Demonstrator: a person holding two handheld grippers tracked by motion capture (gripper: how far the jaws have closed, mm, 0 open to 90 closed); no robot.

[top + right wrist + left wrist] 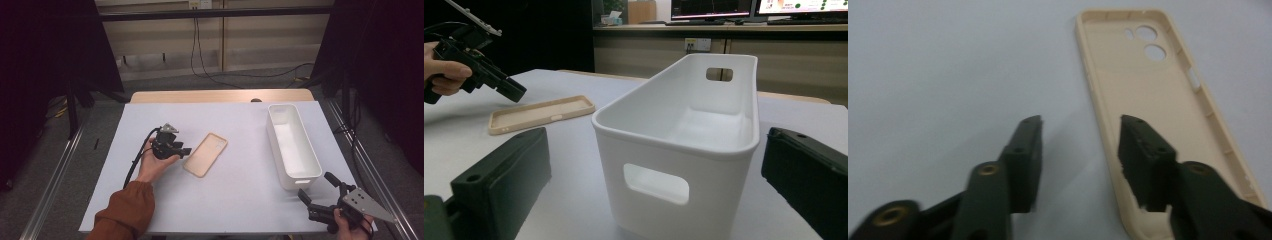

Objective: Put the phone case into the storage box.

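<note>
High view: the beige phone case (pixel 205 154) lies flat on the worktop (pixel 235 200), inner side up, left of the white bin (pixel 293 145). Left tool (pixel 182 150) hovers half-open, empty, probably astride the case's near edge; lower squarely before pinching. Right tool (pixel 316 191) gapes empty.

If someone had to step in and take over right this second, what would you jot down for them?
Left tongs: open, poised at the near end of the phone case, straddling its long edge, not gripping.
Right tongs: open, holding nothing, in front of the white bin's near end.
Phone case: flat on the table, inside facing up, left of the bin.
Bin: empty.
Done: nothing moved yet.
Left: probably close on the case, lift it, place it in the bin.
</note>
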